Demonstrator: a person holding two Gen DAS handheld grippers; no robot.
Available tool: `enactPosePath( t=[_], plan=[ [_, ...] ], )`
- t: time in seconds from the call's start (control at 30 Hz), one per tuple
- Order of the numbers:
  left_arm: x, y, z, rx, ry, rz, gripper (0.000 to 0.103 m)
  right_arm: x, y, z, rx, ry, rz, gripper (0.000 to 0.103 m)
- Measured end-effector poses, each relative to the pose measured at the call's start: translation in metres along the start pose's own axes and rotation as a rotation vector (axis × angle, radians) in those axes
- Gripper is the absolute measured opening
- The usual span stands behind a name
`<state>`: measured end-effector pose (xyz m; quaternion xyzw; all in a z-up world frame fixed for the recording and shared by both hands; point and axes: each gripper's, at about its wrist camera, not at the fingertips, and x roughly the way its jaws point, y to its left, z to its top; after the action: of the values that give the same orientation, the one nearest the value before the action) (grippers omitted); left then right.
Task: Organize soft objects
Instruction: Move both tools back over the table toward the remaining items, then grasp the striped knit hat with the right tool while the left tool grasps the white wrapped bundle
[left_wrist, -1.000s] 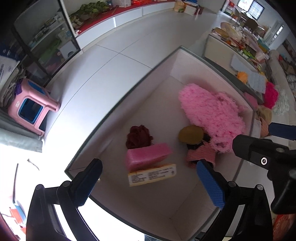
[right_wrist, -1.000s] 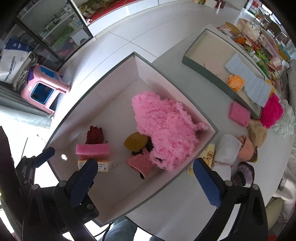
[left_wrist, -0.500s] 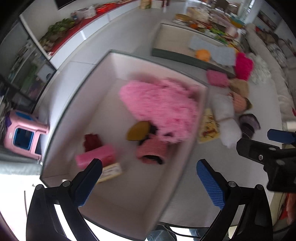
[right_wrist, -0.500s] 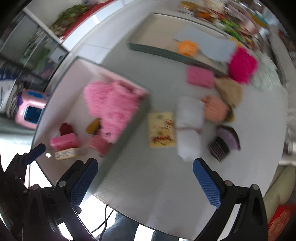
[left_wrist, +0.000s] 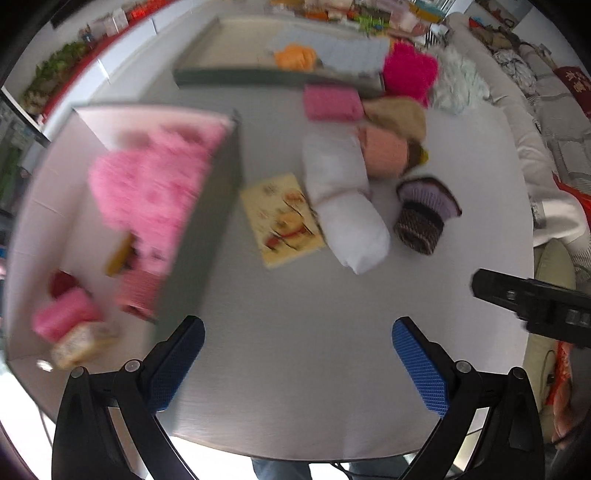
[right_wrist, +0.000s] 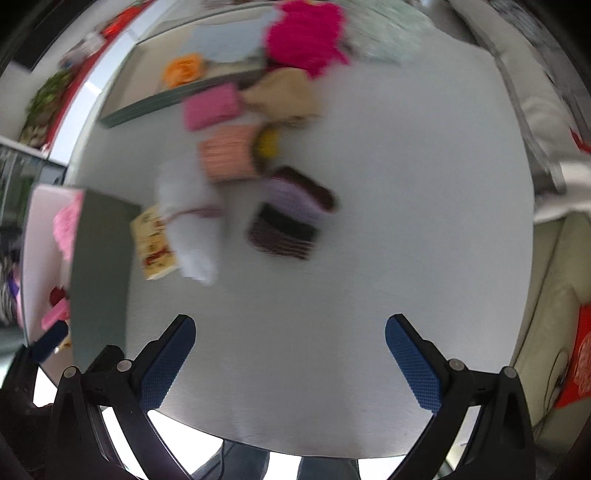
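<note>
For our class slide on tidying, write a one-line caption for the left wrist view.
Open left gripper hovers over the table; white pillow, yellow cloth and knitted hat wait beside the half-filled box.

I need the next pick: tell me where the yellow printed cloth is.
In the left wrist view, the yellow printed cloth lies flat on the table, between the box and the white roll.

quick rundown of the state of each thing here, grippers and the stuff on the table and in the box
left gripper: open, empty, above bare table
right gripper: open, empty
box: open-topped, partly filled
fluffy pink item: inside the box
white roll: lying on the table, overlapping the yellow cloth
yellow cloth: flat on the table beside the box
striped knit hat: on the table, outside the box
pink sponge: on the table by the far tray
</note>
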<state>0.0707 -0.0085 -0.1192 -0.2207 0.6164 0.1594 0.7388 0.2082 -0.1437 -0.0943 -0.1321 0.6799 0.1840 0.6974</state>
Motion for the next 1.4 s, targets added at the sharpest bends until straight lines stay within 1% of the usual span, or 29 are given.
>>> enactPosePath(
  t=[0.13, 0.27, 0.37, 0.47, 0.57, 0.63, 0.73, 0.9, 0.97, 1.03, 1.07, 1.1, 1.17, 1.27, 1.37, 1.4],
  plan=[
    [0.032, -0.007, -0.001, -0.001, 0.049, -0.020, 0.102, 0.009, -0.025, -0.003, 0.047, 0.023, -0.004, 0.103],
    [0.048, -0.006, 0.003, 0.007, 0.047, -0.009, 0.102, 0.023, -0.036, -0.004, 0.067, 0.050, 0.002, 0.103],
    [0.055, -0.004, 0.011, -0.015, 0.049, -0.023, 0.102, 0.032, -0.036, 0.001, 0.090, 0.053, 0.021, 0.103],
    [0.055, -0.010, 0.018, -0.009, 0.031, -0.018, 0.102, 0.039, -0.035, 0.012, 0.123, 0.042, 0.044, 0.103],
    [0.047, -0.019, 0.026, -0.004, -0.008, -0.012, 0.102, 0.048, -0.033, 0.026, 0.169, 0.035, 0.070, 0.103],
    [0.040, -0.026, 0.032, 0.011, -0.042, 0.019, 0.102, 0.055, -0.034, 0.035, 0.210, 0.032, 0.091, 0.103],
    [0.037, -0.035, 0.036, 0.053, -0.063, 0.096, 0.102, 0.065, -0.036, 0.048, 0.252, 0.034, 0.115, 0.103],
    [0.041, -0.037, 0.039, 0.059, -0.044, 0.124, 0.102, 0.085, -0.034, 0.064, 0.249, 0.046, 0.130, 0.102],
    [0.041, -0.042, 0.042, 0.063, -0.047, 0.114, 0.102, 0.092, -0.034, 0.066, 0.256, 0.057, 0.144, 0.092],
    [0.038, -0.049, 0.047, 0.079, -0.061, 0.125, 0.102, 0.097, -0.035, 0.066, 0.258, 0.071, 0.183, 0.065],
    [0.036, -0.053, 0.050, 0.087, -0.066, 0.128, 0.102, 0.099, -0.035, 0.064, 0.253, 0.076, 0.208, 0.059],
    [0.037, -0.055, 0.056, 0.092, -0.071, 0.131, 0.102, 0.097, -0.035, 0.063, 0.242, 0.075, 0.224, 0.048],
    [0.035, -0.063, 0.068, 0.102, -0.087, 0.133, 0.102, 0.093, -0.036, 0.062, 0.227, 0.067, 0.219, 0.045],
    [0.040, -0.072, 0.086, 0.108, -0.093, 0.128, 0.102, 0.088, -0.053, 0.055, 0.243, 0.069, 0.214, 0.044],
    [0.054, -0.076, 0.098, 0.111, -0.066, 0.124, 0.102, 0.085, -0.079, 0.042, 0.264, 0.062, 0.190, 0.044],
    [0.057, -0.068, 0.099, 0.114, -0.054, 0.126, 0.102, 0.084, -0.086, 0.038, 0.271, 0.062, 0.185, 0.044]
  ],
)
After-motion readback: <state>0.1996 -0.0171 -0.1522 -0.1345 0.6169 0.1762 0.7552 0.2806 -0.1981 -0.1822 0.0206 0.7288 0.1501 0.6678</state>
